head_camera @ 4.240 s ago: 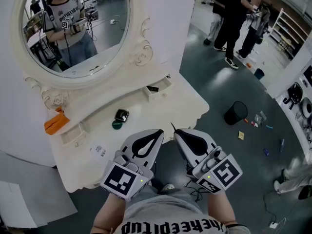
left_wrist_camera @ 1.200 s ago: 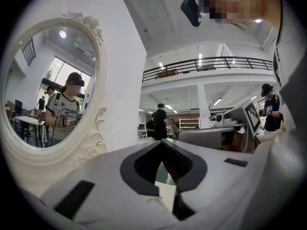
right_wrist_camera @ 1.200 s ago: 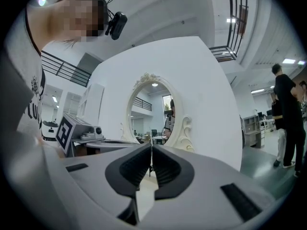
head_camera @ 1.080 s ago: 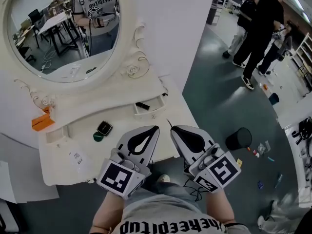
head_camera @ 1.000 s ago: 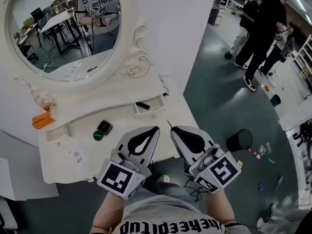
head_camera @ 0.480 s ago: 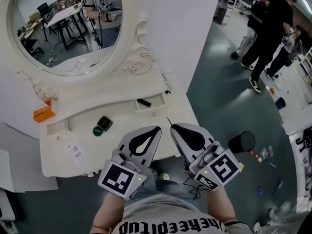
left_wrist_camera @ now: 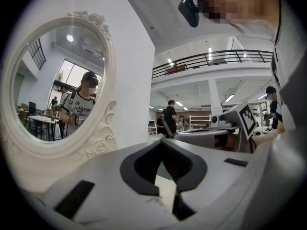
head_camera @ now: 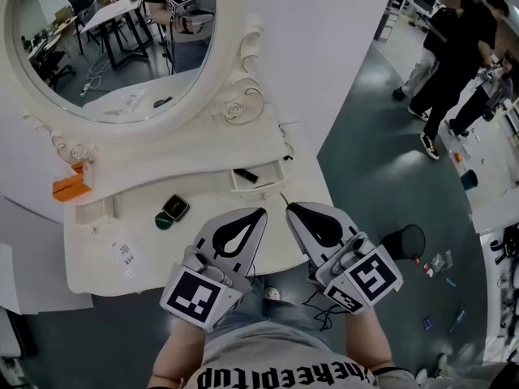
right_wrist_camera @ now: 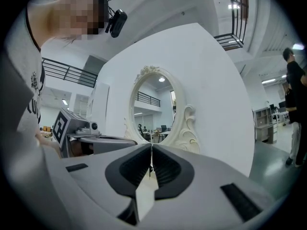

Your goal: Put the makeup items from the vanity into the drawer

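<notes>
A black compact point(head_camera: 174, 207) and a round green item point(head_camera: 163, 221) lie on the white vanity point(head_camera: 203, 241), left of centre. A small open drawer point(head_camera: 258, 178) at the back right holds a black item point(head_camera: 245, 174). Both grippers hover side by side over the vanity's front edge, well short of these items. My left gripper point(head_camera: 259, 214) is shut and holds nothing; its jaws meet in the left gripper view point(left_wrist_camera: 160, 142). My right gripper point(head_camera: 290, 207) is shut on a thin black stick point(head_camera: 284, 198) that pokes out past its tips point(right_wrist_camera: 151, 147).
The oval mirror point(head_camera: 113, 47) rises behind the vanity. Another small drawer point(head_camera: 95, 211) is at the left, with an orange object point(head_camera: 69, 187) beyond it and a paper label point(head_camera: 126, 255) near the front. A black bin point(head_camera: 405, 240) and people point(head_camera: 458, 47) stand on the floor to the right.
The head view has shifted, so the vanity and mirror sit slightly differently in frame. Both grippers keep their pose, shut, side by side. Nothing was picked up or let go.
</notes>
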The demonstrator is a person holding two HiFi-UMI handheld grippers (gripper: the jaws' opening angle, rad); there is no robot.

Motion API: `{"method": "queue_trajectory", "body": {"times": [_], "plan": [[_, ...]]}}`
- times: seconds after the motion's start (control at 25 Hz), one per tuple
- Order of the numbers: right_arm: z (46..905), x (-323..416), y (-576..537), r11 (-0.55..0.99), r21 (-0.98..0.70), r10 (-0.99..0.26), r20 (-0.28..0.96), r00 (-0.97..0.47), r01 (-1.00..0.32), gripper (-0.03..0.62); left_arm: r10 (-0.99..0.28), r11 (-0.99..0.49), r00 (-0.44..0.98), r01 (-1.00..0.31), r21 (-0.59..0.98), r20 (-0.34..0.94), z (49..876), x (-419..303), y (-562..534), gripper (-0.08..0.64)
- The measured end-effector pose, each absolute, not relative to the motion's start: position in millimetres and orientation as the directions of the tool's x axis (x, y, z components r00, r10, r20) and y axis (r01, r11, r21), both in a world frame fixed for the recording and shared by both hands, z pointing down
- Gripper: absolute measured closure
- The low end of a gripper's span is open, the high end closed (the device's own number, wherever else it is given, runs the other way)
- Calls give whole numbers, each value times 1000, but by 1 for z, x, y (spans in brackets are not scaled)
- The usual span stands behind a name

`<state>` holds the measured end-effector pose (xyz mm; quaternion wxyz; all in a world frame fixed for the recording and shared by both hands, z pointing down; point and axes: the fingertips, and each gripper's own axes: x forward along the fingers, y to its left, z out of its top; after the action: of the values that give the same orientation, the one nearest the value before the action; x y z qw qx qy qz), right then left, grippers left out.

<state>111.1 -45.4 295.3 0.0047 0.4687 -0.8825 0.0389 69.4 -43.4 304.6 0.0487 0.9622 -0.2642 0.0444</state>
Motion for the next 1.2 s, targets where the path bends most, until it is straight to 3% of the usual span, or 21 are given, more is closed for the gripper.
{"method": "queue_trajectory", "body": {"times": [1.2], "plan": [[381, 89, -174, 696, 12, -689, 294, -663, -718, 565, -619, -744, 761, -647, 165, 193, 349, 27, -152, 538]]}}
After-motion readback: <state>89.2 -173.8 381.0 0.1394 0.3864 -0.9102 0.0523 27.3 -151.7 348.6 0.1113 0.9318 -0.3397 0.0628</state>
